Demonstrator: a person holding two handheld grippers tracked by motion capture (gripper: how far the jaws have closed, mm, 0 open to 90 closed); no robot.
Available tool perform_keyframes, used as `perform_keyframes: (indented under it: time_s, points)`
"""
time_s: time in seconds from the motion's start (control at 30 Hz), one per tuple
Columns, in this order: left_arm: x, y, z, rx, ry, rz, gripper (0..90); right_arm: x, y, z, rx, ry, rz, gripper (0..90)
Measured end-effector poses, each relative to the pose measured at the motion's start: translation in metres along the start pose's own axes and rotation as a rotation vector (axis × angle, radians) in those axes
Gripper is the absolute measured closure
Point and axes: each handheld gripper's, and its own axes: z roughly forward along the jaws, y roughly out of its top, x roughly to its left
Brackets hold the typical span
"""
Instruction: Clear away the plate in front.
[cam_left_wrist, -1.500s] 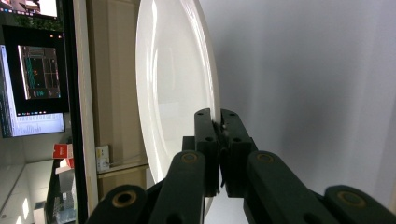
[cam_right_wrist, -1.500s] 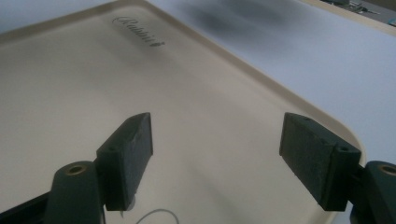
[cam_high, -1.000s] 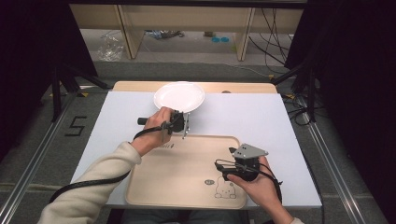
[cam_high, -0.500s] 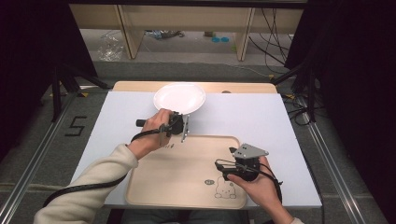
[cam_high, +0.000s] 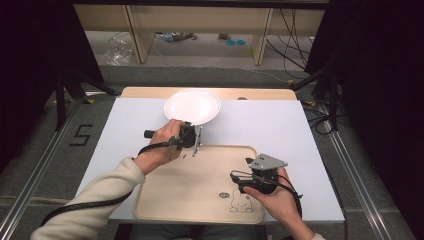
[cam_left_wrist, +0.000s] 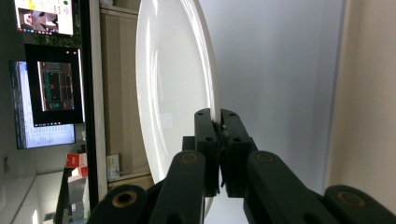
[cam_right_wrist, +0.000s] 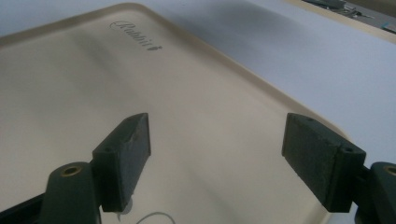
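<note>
Left gripper (cam_high: 196, 141) is clamped on the near rim of the white plate (cam_high: 192, 106). In the left gripper view its fingers (cam_left_wrist: 207, 140) pinch the plate (cam_left_wrist: 173, 93) edge with no gap showing. The plate sits at the far middle of the white tabletop (cam_high: 260, 125), just beyond the far edge of the beige tray (cam_high: 200, 185), and in the high view it looks tipped up slightly on the gripper side; can't confirm whether the far rim is off the surface.

Right gripper (cam_high: 239, 179) hovers over the near right part of the tray, held in the right hand (cam_high: 275, 195), with its grey three-cornered plate on top. Its fingers (cam_right_wrist: 126, 154) stand wide apart with nothing between them, just bare tray (cam_right_wrist: 70, 93) surface below.

Readable marks:
- The tray has script lettering near its far edge in the right gripper view, reads like "Rabbit" (cam_right_wrist: 135, 41).
- A small rabbit drawing (cam_high: 241, 204) with a round logo beside it is printed on the tray's near right corner; the logo text is too small to read.
- "5" (cam_high: 82, 135) is marked in dark tape on the floor left of the tabletop.
- Monitors (cam_left_wrist: 46, 84) are in the left gripper view background; screen text isn't legible.

Left forearm wears a light sleeve (cam_high: 85, 200), with the gripper cable trailing along it.
</note>
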Motion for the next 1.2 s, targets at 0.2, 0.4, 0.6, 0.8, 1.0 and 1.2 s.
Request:
perform_keyframes:
  time_s: [0.2, 0.4, 0.6, 0.8, 1.0, 1.2]
  points:
    - [-0.001, 0.000, -0.003, -0.001, 0.002, 0.001, 87.3, 0.000, 0.000, 0.000, 0.001, -0.001, 0.000, 24.9]
    - [-0.003, -0.001, -0.007, -0.004, 0.000, 0.002, 87.3, 0.000, 0.000, 0.000, 0.002, -0.001, 0.000, 24.9]
    - [-0.005, -0.001, -0.012, -0.008, 0.002, 0.004, 87.3, 0.000, 0.000, 0.000, 0.003, -0.001, 0.000, 24.9]
    - [-0.005, 0.000, -0.016, -0.014, 0.004, 0.003, 87.3, 0.000, 0.000, 0.000, 0.003, -0.001, 0.000, 24.9]
    - [-0.007, 0.001, -0.020, -0.020, 0.004, 0.004, 87.3, 0.000, 0.000, 0.000, 0.003, -0.002, 0.000, 24.9]
    - [-0.008, 0.000, -0.026, -0.025, 0.009, 0.007, 87.3, 0.000, 0.000, 0.000, 0.003, -0.002, -0.003, 24.9]
